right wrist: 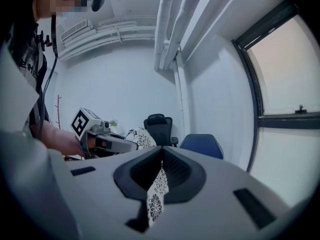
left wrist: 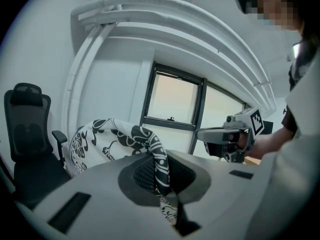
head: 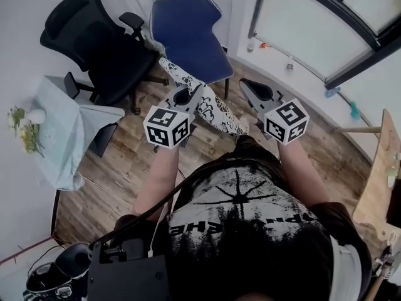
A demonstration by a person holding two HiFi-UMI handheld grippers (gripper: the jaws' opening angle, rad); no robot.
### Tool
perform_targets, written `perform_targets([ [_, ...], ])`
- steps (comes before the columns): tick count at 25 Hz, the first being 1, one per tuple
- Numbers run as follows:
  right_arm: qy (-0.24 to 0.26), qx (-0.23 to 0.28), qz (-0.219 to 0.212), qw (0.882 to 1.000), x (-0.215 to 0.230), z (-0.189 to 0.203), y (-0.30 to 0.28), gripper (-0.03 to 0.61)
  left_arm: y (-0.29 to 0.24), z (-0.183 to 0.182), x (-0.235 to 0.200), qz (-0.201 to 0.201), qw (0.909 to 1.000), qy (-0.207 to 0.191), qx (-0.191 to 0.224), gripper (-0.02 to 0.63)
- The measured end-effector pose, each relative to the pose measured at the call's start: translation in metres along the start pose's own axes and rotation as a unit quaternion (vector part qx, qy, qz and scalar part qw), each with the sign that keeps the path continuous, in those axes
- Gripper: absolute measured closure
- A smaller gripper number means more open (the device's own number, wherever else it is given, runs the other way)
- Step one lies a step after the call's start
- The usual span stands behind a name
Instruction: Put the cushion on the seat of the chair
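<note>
The cushion (head: 213, 110), white with a black floral print, hangs in the air between my two grippers. My left gripper (head: 187, 95) is shut on one edge of it; its own view shows the printed fabric (left wrist: 150, 144) pinched between the jaws. My right gripper (head: 249, 88) is shut on the other end, with a corner of the fabric (right wrist: 156, 191) caught between its jaws. The blue chair (head: 188, 33) stands just beyond the cushion with its seat bare, and it also shows in the right gripper view (right wrist: 202, 145).
A black office chair (head: 100, 46) stands left of the blue one. A small table under a pale cloth (head: 59, 133) with flowers is at far left. A curved window wall (head: 326, 36) runs along the right. A wooden board (head: 382, 168) is at the right edge.
</note>
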State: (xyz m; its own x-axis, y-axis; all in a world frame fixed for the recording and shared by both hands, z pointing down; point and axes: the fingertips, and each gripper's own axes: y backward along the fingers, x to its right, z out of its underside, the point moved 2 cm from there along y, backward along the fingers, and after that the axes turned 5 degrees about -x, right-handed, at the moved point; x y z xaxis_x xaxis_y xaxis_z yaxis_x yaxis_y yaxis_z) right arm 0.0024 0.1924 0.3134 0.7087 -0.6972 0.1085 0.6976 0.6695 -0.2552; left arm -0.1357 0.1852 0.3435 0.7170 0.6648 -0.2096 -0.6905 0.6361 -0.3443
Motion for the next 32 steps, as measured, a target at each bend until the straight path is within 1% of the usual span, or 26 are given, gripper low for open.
perform_targets([
  [4, 0.002, -0.002, -0.016, 1.000, 0.015, -0.004, -0.018, 0.560, -0.011, -0.006, -0.015, -0.016, 0.9999, 0.002, 0.001, 0.591],
  [8, 0.000, -0.004, -0.033, 0.999, 0.040, -0.010, -0.038, 0.560, -0.028, -0.018, -0.030, -0.033, 0.9995, 0.006, 0.001, 0.591],
  [14, 0.000, -0.021, -0.069, 0.997, 0.080, -0.025, -0.079, 0.560, -0.061, -0.033, -0.062, -0.060, 0.9978, 0.030, -0.006, 0.591],
  [22, 0.007, -0.042, -0.112, 0.993, 0.149, -0.038, -0.129, 0.560, -0.118, -0.051, -0.103, -0.095, 0.9933, 0.065, -0.011, 0.591],
  [26, 0.005, -0.047, -0.124, 0.991, 0.181, -0.043, -0.147, 0.560, -0.146, -0.061, -0.118, -0.105, 0.9917, 0.073, -0.013, 0.591],
  [32, -0.003, -0.054, -0.144, 0.988, 0.224, -0.037, -0.165, 0.560, -0.190, -0.063, -0.130, -0.120, 0.9892, 0.081, -0.026, 0.591],
])
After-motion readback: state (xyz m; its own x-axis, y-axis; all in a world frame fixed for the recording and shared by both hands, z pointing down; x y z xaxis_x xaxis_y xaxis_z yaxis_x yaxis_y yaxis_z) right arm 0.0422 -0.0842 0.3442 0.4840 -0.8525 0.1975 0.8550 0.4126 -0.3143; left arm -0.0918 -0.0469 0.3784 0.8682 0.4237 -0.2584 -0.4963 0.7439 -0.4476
